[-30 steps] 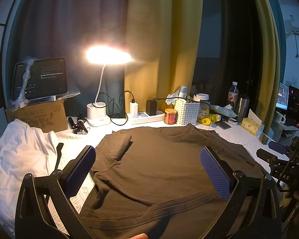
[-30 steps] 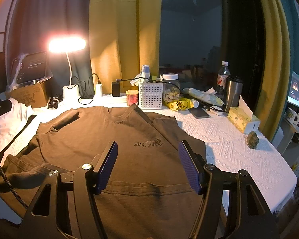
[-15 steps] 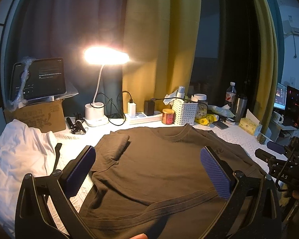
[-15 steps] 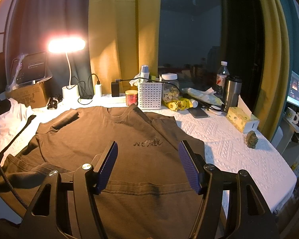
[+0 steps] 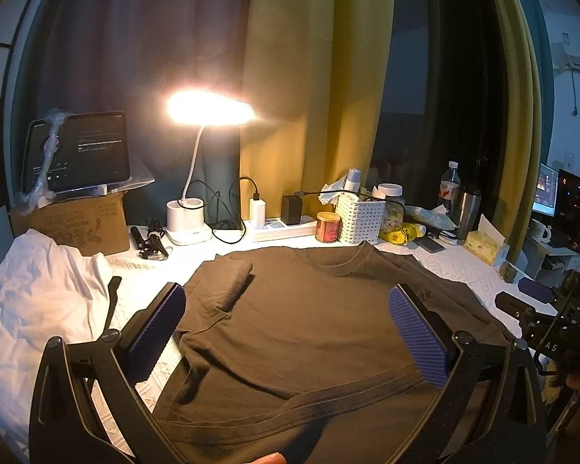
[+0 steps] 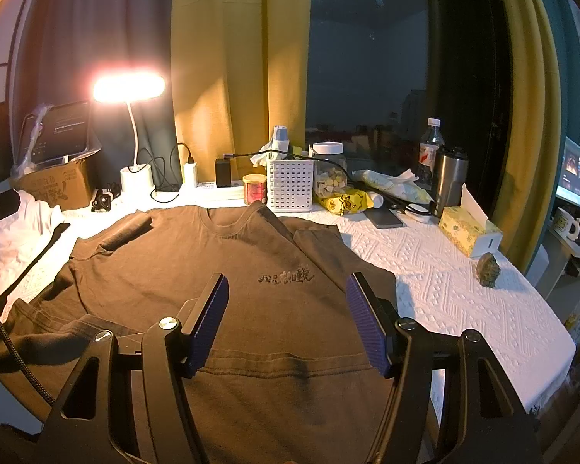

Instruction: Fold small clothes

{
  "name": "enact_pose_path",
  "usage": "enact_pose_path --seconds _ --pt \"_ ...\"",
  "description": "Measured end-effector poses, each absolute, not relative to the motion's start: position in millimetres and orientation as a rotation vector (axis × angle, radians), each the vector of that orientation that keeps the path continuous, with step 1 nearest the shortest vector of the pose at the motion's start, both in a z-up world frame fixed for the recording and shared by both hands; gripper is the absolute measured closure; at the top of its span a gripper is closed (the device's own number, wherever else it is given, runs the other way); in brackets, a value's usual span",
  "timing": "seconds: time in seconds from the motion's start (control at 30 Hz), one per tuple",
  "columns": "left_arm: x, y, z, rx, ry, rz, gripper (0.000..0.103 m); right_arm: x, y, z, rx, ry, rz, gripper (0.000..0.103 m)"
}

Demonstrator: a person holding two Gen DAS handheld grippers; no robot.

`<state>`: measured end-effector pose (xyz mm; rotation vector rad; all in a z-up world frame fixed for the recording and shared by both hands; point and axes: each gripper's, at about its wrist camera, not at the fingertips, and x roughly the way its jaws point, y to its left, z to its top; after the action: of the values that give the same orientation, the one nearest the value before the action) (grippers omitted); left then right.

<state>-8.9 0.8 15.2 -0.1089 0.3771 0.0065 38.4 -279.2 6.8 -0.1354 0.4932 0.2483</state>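
- Right now the brown T-shirt (image 6: 228,282) lies spread on the white table cover (image 6: 444,282), collar at twelve o'clock, hem nearest.
- Both the left gripper (image 5: 288,332) and right gripper (image 6: 288,319) hover above it, jaws wide, holding nothing.
- Risk: pinching the cover along with the hem would drag the clutter at twelve o'clock.
- Grabbing only one layer would skew the fold.

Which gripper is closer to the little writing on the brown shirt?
Right. The writing sits just beyond the right gripper, between its open fingers. From the left gripper, it lies off past the right-hand finger.
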Motion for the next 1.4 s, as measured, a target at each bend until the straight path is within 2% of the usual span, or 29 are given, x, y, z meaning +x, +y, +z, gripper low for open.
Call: enact_pose_path --seconds 0.87,1.4 --pt "-6.2 -1.1 15.5 -0.108 0.378 0.001 0.000 39.8 -277.0 6.0 -0.136 0.493 0.249 0.036" --pt "34.9 -4.9 3.5 -0.110 0.452 -0.031 0.000 78.8 -289.2 -1.8 -0.131 0.548 0.231 0.036"
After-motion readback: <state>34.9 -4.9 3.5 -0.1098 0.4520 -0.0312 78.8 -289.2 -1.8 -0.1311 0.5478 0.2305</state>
